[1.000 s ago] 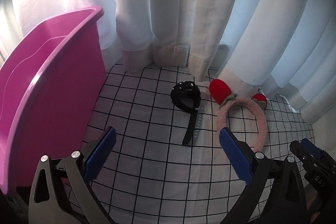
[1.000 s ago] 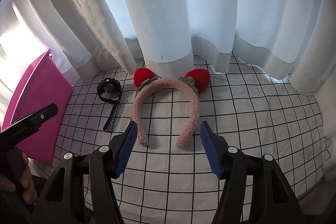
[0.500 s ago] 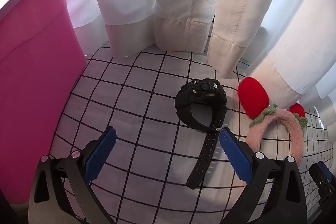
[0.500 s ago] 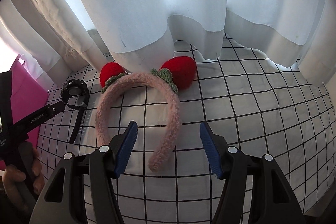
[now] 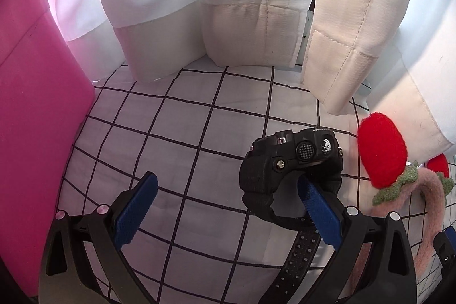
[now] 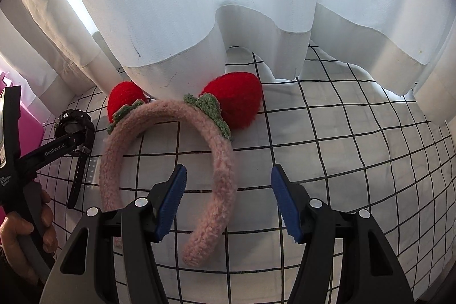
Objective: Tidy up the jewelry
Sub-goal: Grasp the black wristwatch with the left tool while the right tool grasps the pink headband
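A black wristwatch point(image 5: 290, 170) lies on the checked cloth; it also shows in the right wrist view point(image 6: 74, 130). My left gripper point(image 5: 228, 207) is open, its right finger inside the strap loop, the left finger apart on the cloth. A fuzzy pink headband point(image 6: 171, 161) with red strawberry ears lies to the right; it shows in the left wrist view too point(image 5: 421, 201). My right gripper point(image 6: 228, 198) is open, its jaws on either side of the headband's right arm, not touching it.
A pink plastic bin point(image 5: 37, 116) stands at the left, its corner in the right wrist view point(image 6: 28, 130). White curtains point(image 6: 228, 4) hang at the back, hems on the white checked cloth point(image 6: 342, 155). The cloth's right edge drops off.
Both grippers have moved forward and down. The left one has closed in on the watch until its right finger sits in the strap loop. The right one now straddles the headband's arm.
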Tool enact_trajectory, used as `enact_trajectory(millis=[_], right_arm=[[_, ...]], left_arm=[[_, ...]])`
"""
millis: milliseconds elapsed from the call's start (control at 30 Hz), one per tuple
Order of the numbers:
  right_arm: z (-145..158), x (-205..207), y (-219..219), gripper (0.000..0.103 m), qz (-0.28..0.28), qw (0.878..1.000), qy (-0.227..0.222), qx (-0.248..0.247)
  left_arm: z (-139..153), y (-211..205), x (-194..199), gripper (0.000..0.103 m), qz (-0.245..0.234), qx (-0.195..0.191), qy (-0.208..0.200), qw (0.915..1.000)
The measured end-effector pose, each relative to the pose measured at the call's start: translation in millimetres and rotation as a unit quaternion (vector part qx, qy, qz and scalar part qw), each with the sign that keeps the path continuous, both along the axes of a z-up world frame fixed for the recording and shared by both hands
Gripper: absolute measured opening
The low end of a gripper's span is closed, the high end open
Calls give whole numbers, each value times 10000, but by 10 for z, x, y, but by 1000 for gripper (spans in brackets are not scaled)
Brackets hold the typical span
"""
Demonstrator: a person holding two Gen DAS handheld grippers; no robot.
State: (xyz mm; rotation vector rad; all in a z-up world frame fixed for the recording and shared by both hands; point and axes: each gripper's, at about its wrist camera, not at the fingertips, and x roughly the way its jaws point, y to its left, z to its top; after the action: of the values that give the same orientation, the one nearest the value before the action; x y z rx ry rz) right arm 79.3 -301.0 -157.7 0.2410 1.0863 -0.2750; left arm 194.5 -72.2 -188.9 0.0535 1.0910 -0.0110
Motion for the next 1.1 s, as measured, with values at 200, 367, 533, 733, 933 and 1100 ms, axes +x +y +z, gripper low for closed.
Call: enact_trajectory(millis=[200, 367, 533, 733, 933, 1100], right_arm=[[-124, 146, 19, 59, -24, 9999, 145, 9], [-202, 237, 59, 59, 15, 9997, 214, -68], [-278, 301, 35, 59, -43, 9997, 229, -119], [-340, 379, 136, 67, 151, 9978, 232, -608], [-356, 350, 168, 67, 160, 9978, 85, -645], [-358, 217, 326, 46, 287, 9974, 8, -665]], left_arm=[[-49, -13, 2, 98, -17, 95, -86, 9999], [-69, 27, 16, 98, 20, -18, -80, 10000], [-102, 114, 50, 98, -2, -83, -139, 9999], [-126, 173, 11, 98, 1, -125, -179, 9998], [-173, 165, 9, 97, 2, -117, -179, 9998], [-159, 157, -32, 90, -135, -131, -173, 9997]])
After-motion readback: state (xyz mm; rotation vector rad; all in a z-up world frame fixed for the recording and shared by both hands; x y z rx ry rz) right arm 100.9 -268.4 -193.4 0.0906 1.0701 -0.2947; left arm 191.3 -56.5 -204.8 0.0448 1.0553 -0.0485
